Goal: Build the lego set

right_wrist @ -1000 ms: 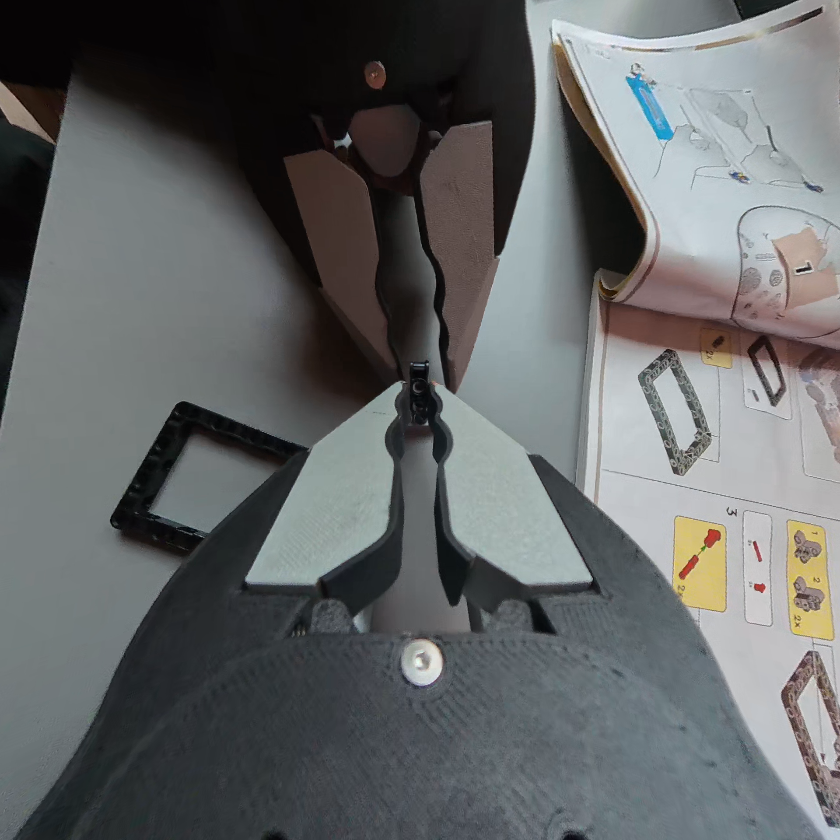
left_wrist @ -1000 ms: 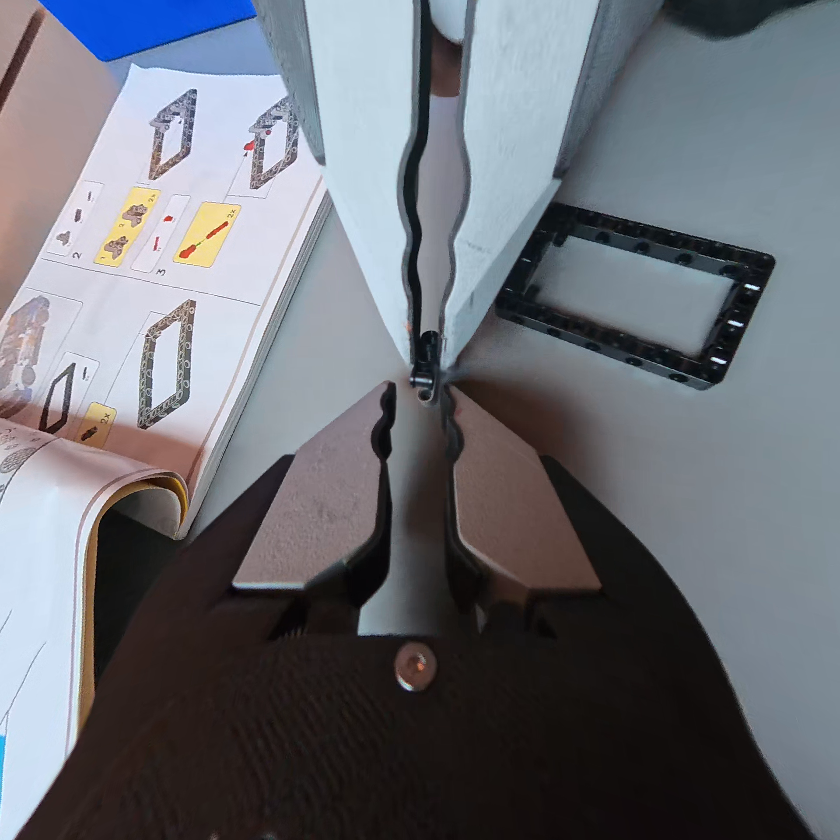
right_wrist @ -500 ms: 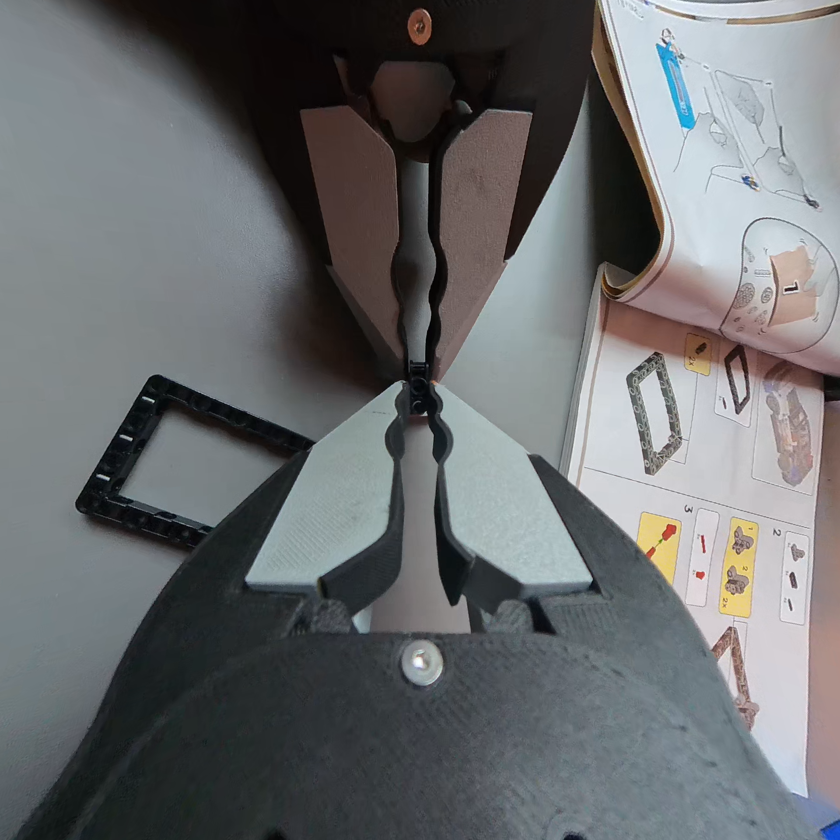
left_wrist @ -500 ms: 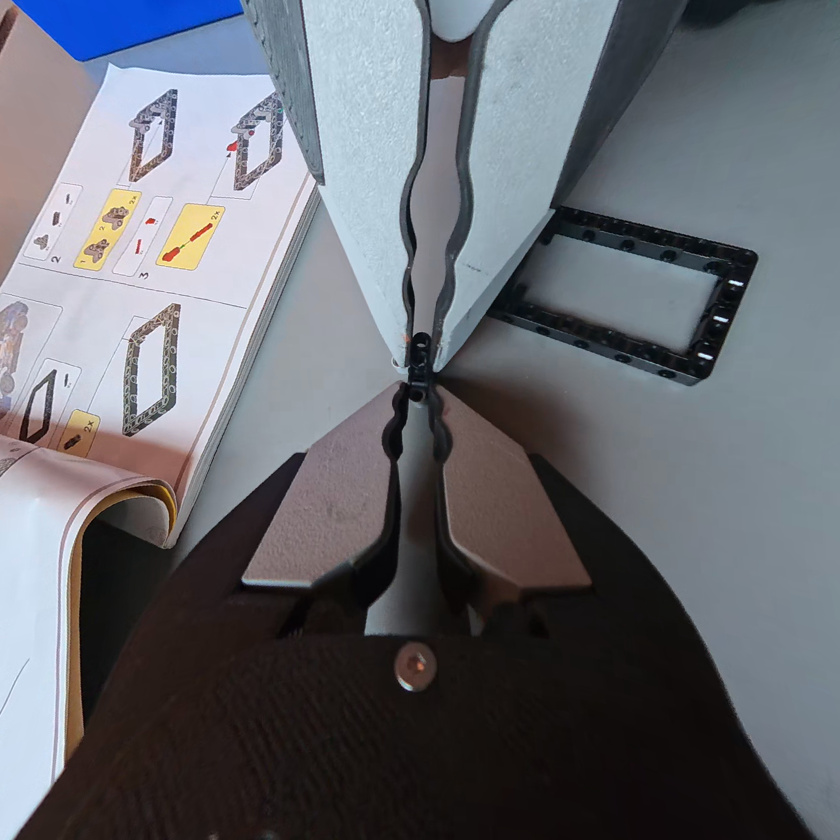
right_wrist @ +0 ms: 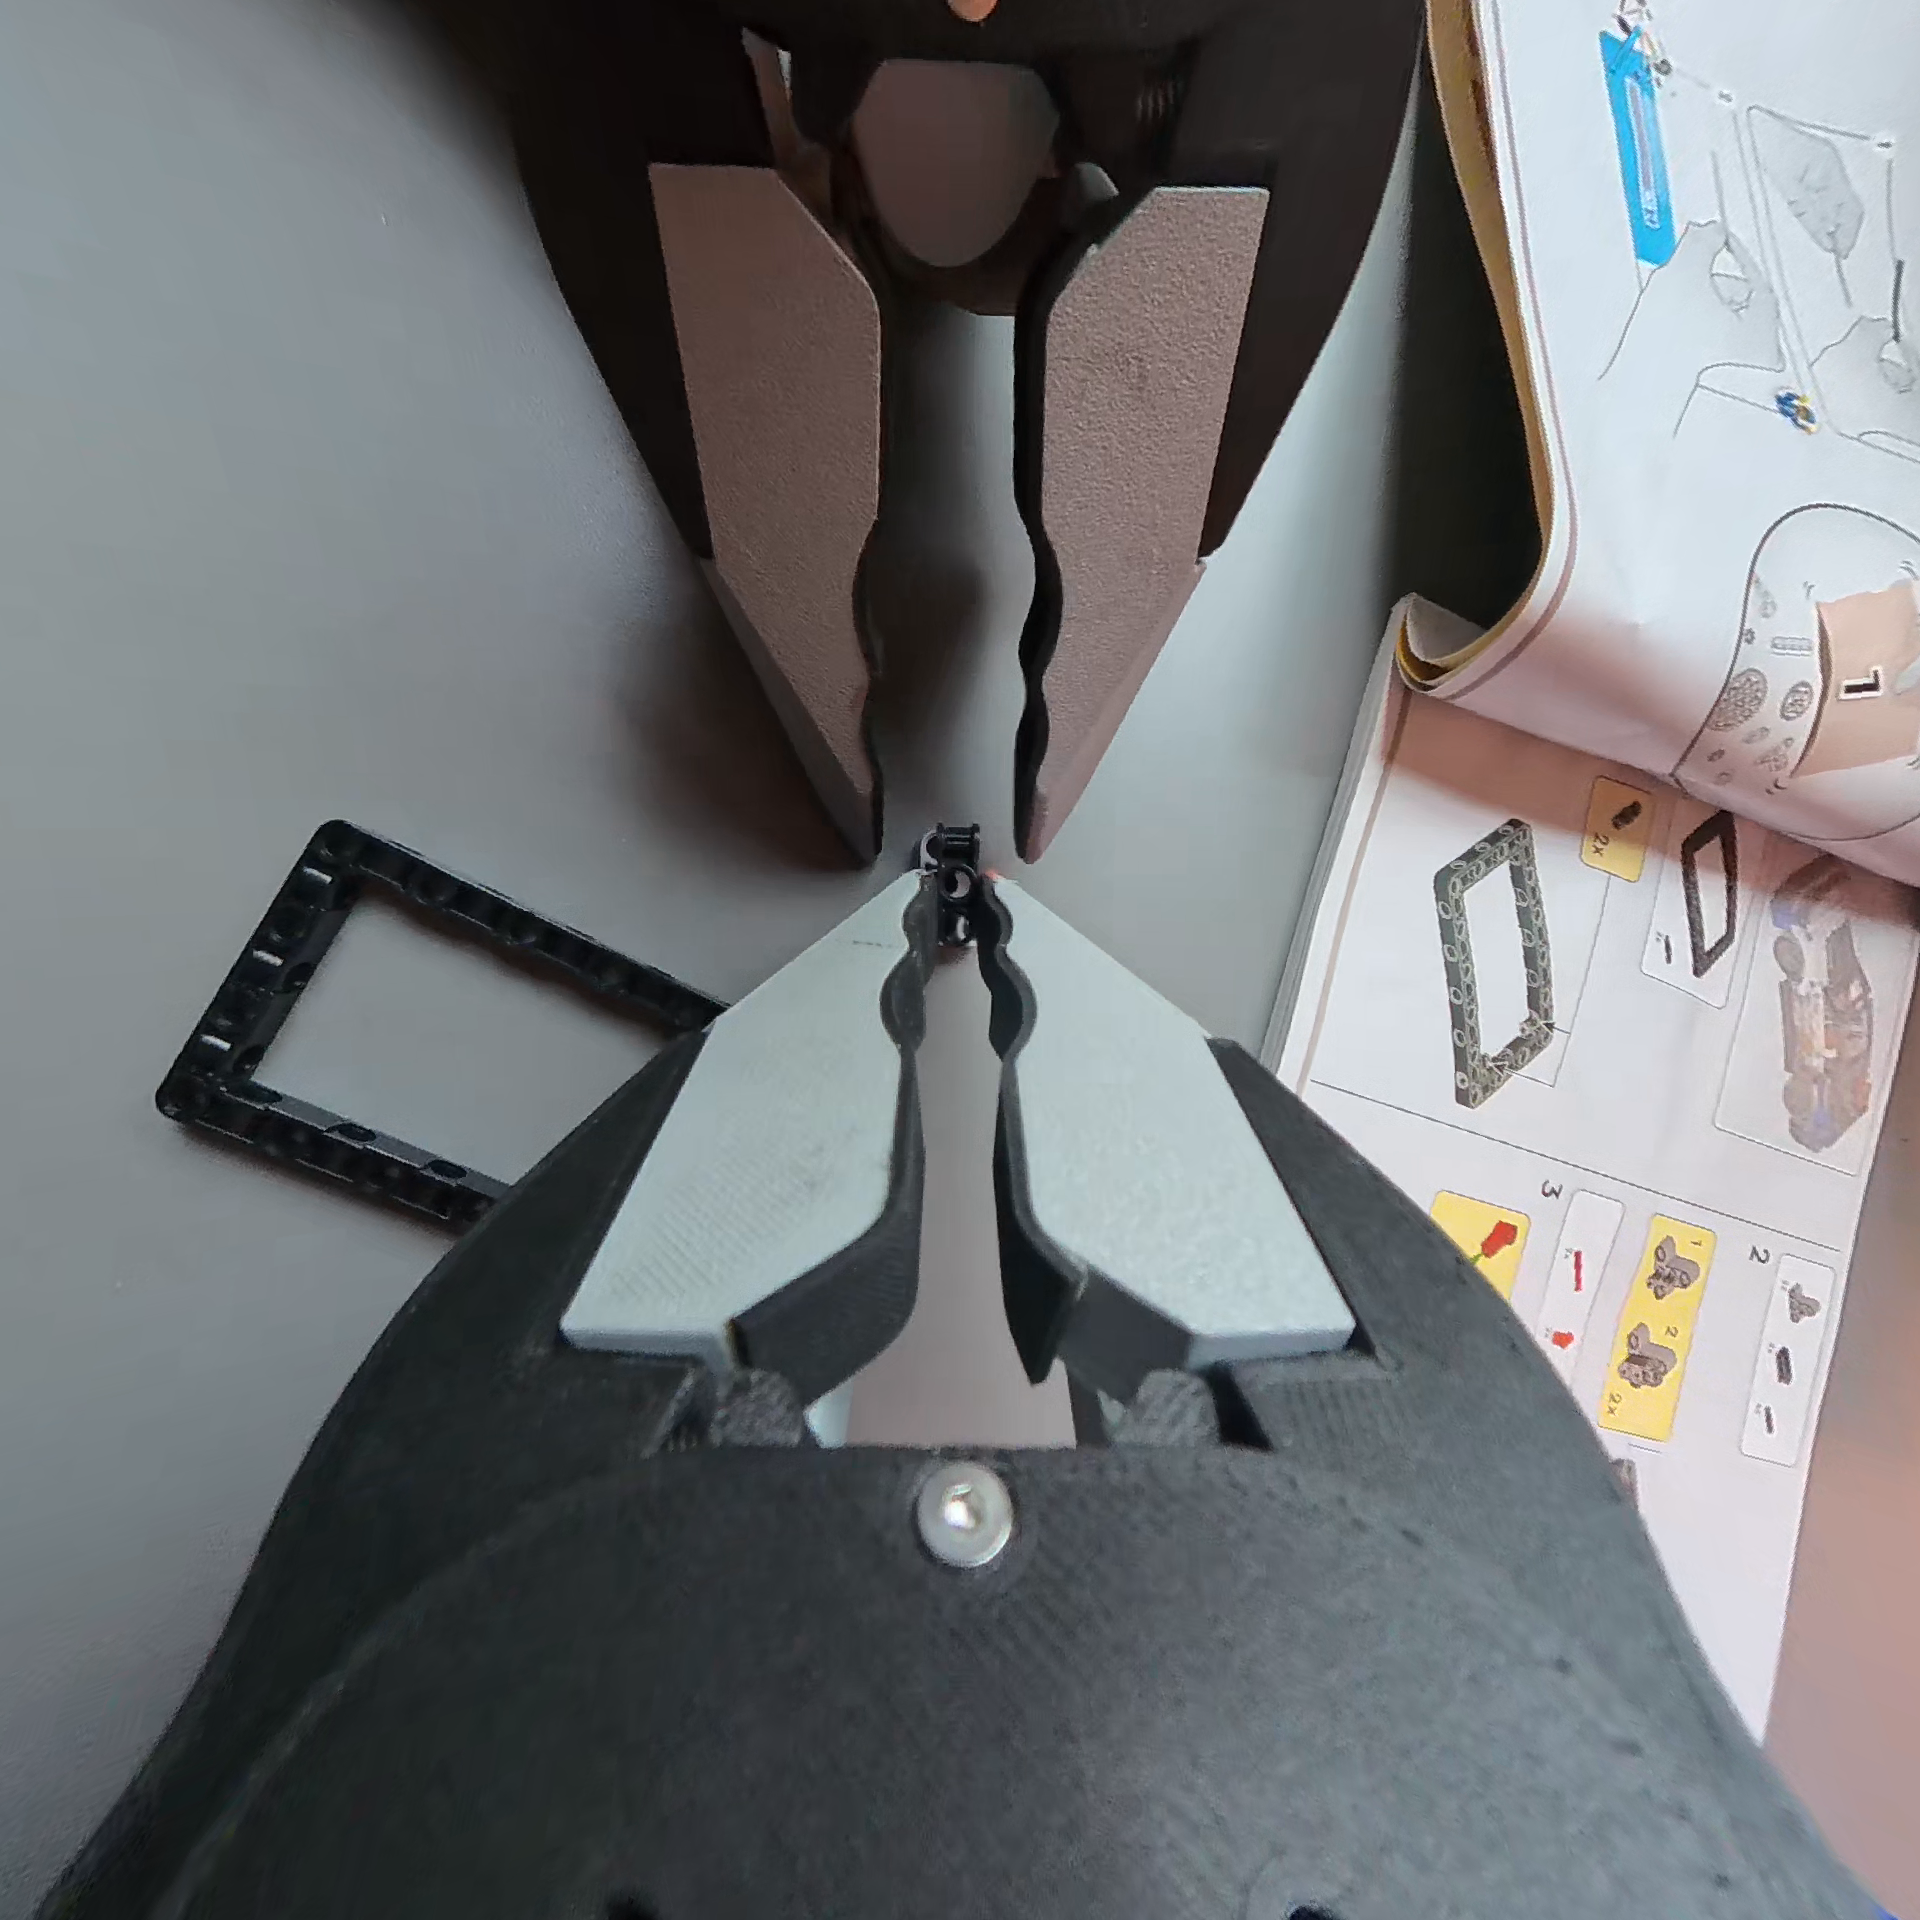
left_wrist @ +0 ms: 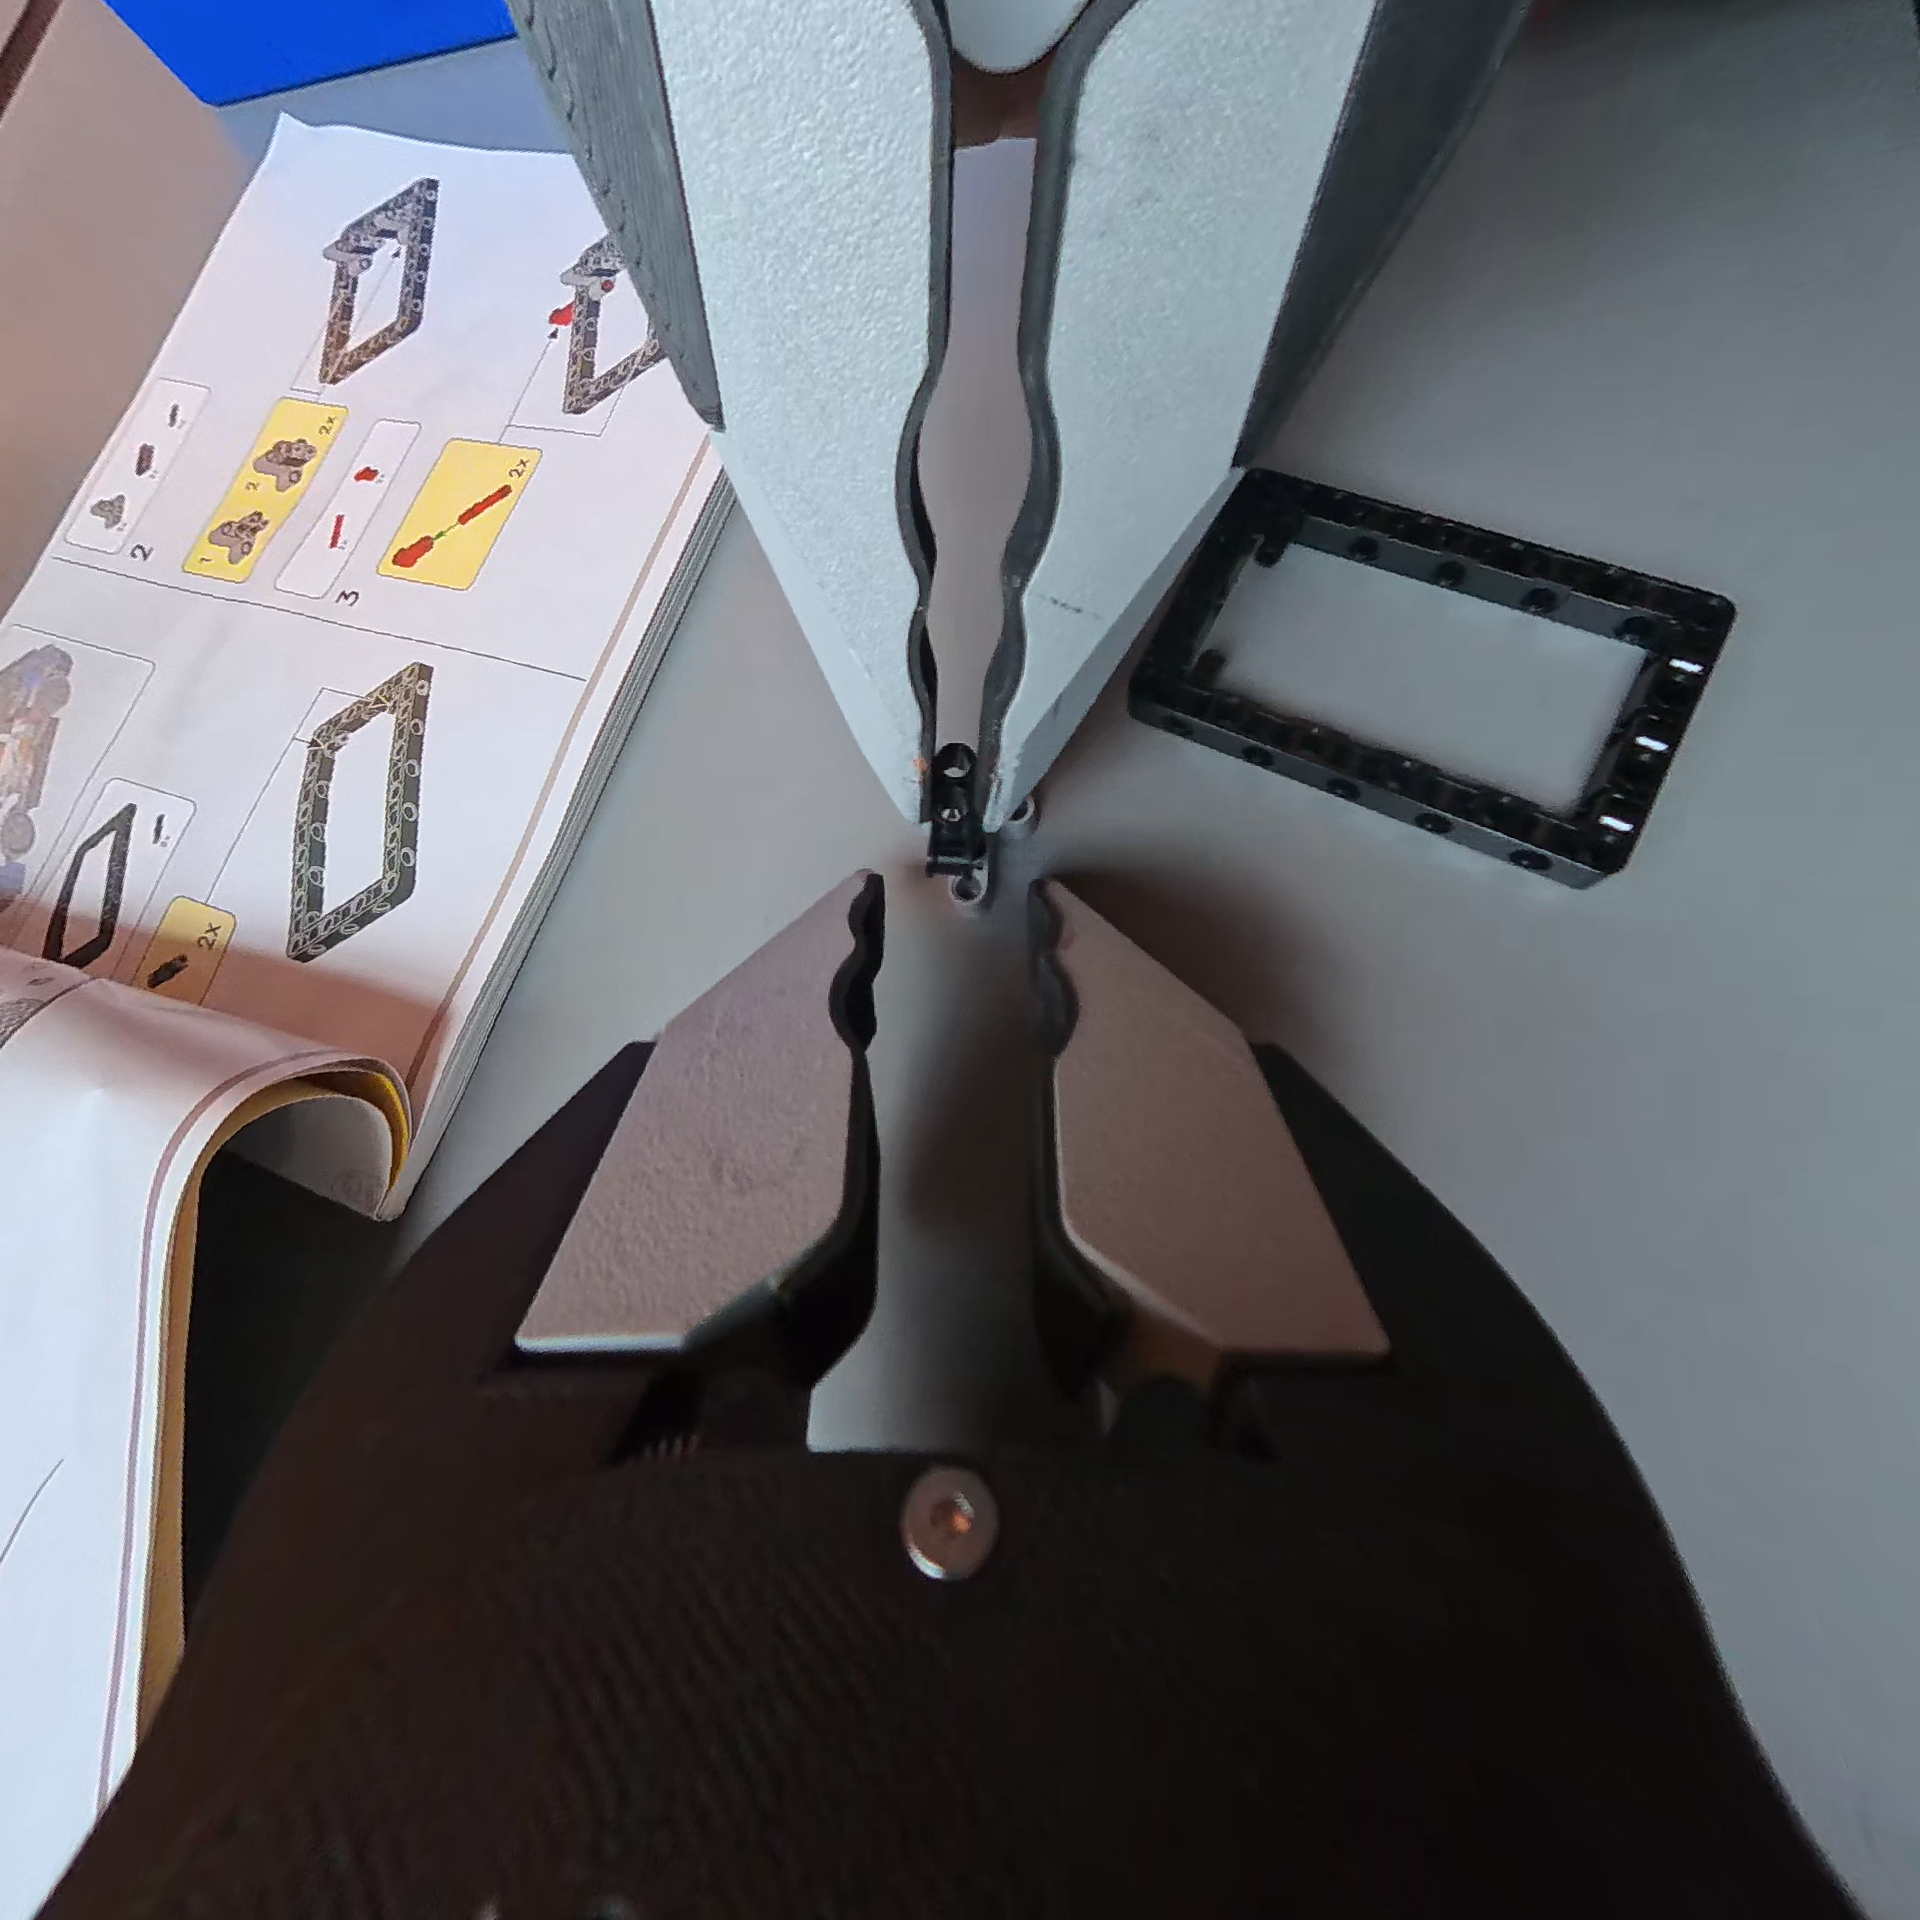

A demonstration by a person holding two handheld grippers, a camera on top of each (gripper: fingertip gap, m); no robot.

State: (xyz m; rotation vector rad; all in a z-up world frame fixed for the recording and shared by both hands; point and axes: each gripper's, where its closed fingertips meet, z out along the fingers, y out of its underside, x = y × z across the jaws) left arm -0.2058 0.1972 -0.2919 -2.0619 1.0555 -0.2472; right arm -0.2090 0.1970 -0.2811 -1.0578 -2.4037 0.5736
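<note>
My right gripper (right_wrist: 956, 899), with light grey fingers, is shut on a small black lego connector (right_wrist: 956, 883) at its very tips. The connector's end sticks out toward my left gripper (left_wrist: 956, 894). The left gripper has brown-grey fingers, stands open and empty, and its tips are on either side of that end without touching it. In the left wrist view the right gripper (left_wrist: 961, 805) comes down from the top with the connector (left_wrist: 954, 810); a small light grey bit shows just below it. A black rectangular lego frame (left_wrist: 1455, 566) lies flat on the grey table, also in the right wrist view (right_wrist: 416, 899).
An open instruction booklet (left_wrist: 312, 520) lies beside the grippers, with a curled page; it is on the right in the right wrist view (right_wrist: 1610, 1039). A blue object (left_wrist: 343, 42) and a brown box (left_wrist: 62, 208) sit beyond the booklet. My left and right fingertips are right by each other.
My left gripper, closed around the connector's free end half a second ago, has opened and let go. The connector stays in the right gripper.
</note>
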